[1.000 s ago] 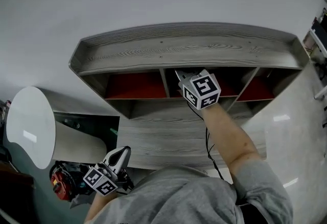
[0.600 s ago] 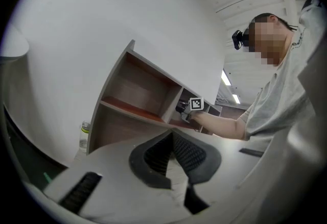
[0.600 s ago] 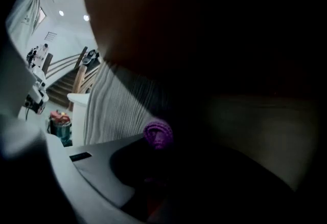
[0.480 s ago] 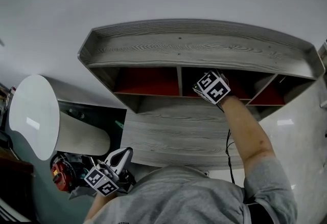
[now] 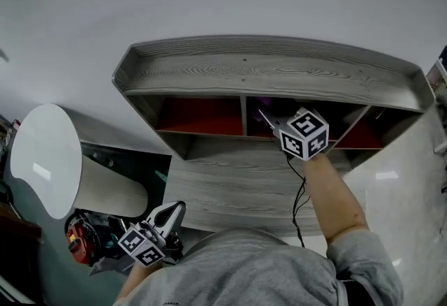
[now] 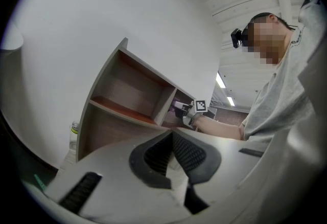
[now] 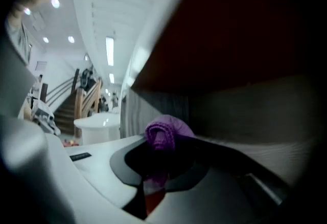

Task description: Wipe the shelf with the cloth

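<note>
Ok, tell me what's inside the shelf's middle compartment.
The right gripper reaches into it, jaws shut on a purple cloth. Nothing else shows, but the top board of the shelf and the gripper cover much of the dark interior.

Head view barely gives you the cloth (image 7: 164, 132): just a purple speck in the dark middle compartment of the shelf (image 5: 265, 73). The right gripper (image 7: 159, 152) has its tips lost in that shadow. Its own view is blurry, and the cloth's lower end is buried between the jaws. The red thing (image 5: 78, 245) bottom-left is half covered, no idea what it is.
</note>
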Tool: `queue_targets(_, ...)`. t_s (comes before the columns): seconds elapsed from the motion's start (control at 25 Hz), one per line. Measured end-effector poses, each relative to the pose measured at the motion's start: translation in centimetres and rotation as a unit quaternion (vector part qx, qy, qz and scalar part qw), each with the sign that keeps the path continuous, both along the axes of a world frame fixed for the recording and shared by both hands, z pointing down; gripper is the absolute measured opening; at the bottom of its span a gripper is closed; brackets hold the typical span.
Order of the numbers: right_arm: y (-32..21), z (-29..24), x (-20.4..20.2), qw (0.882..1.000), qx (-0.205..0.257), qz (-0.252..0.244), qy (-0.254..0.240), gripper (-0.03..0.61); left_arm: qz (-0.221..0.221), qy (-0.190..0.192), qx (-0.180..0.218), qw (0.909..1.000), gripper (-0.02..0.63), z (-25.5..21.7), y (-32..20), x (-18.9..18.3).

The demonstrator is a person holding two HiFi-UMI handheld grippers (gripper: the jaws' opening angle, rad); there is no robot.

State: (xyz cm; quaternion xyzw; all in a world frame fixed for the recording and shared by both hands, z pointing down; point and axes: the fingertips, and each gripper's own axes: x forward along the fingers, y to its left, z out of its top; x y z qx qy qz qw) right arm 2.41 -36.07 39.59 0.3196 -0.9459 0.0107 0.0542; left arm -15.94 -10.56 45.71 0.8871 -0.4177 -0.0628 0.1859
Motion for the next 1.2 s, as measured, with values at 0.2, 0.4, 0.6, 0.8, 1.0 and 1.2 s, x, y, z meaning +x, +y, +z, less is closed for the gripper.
queue_targets(0.2,3.8,-6.0,-0.1,0.989,0.048,-0.008,-0.137,0.063,0.011,0.009,0.013,0.9998,0.024,-0.8,-0.5,0.8)
queue_targets(0.4,3.3,-5.8,-0.9,0.991,0.025,0.009,-0.134,0.061,0.010,0.014,0.017,0.9997,0.024,-1.0,-0.2,0.7)
queue_targets(0.6,3.0,-3.4,-1.5,0.999,0.036,-0.015,-0.007,0.063,0.004,0.018,0.008,0.9998,0.025,-0.2,-0.2,0.4)
queue_targets(0.8,3.2,8.9,-2.3,0.966,-0.014,-0.053,0.253,0.061,0.010,0.030,-0.010,0.9994,0.023,1.5,0.0,0.9)
queue_targets(1.0,3.0,11.4,-2.3,0.943,-0.042,-0.071,0.323,0.061,0.008,0.045,-0.021,0.9987,0.023,2.6,-0.2,0.3)
queue_targets(1.2,2.1,9.7,-1.3,0.955,-0.015,-0.047,0.291,0.061,0.014,0.053,-0.010,0.9984,0.023,2.4,-0.6,0.2)
